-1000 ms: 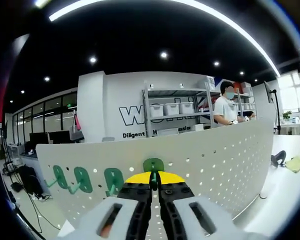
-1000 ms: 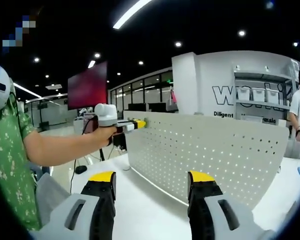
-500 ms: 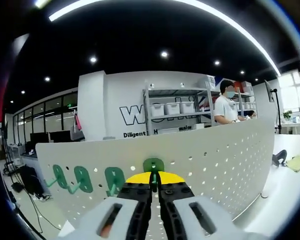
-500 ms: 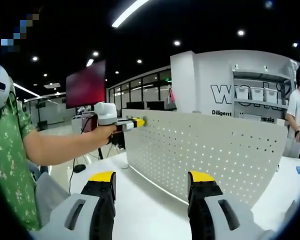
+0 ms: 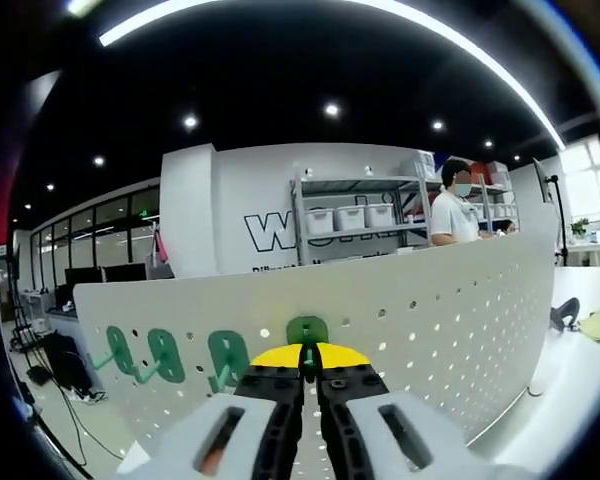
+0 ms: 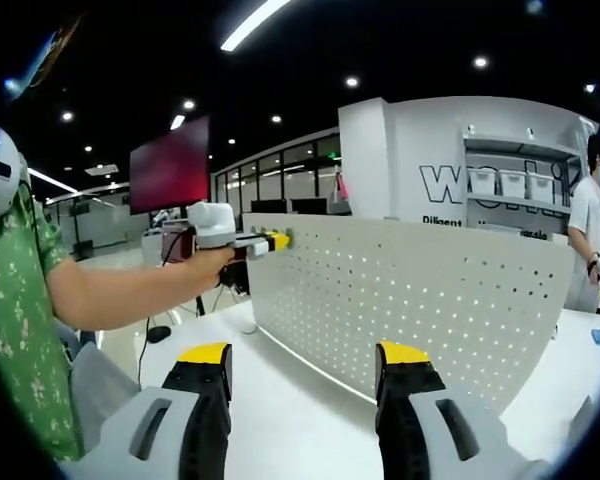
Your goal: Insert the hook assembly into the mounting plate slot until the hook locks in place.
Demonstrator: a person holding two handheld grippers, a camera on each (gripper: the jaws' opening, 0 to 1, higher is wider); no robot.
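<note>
my left claw (image 5: 309, 362) is pinching the green hook (image 5: 306, 331) tight, pressing it against the white pegboard (image 5: 450, 310) near its top edge, beside three green hooks (image 5: 166, 356). my right claw (image 6: 305, 362) hangs spread wide over the white table (image 6: 280, 410).

A metal shelving rack (image 5: 355, 215) stands against the white wall with dark lettering (image 5: 280, 232), three pale storage bins (image 5: 351, 218) lined along its middle shelf. A person in a white shirt (image 5: 453, 212) stands at the rack's right end. Off to the side hangs a big red screen (image 6: 170, 167). Ceiling light strips (image 5: 280, 8) curve overhead.
</note>
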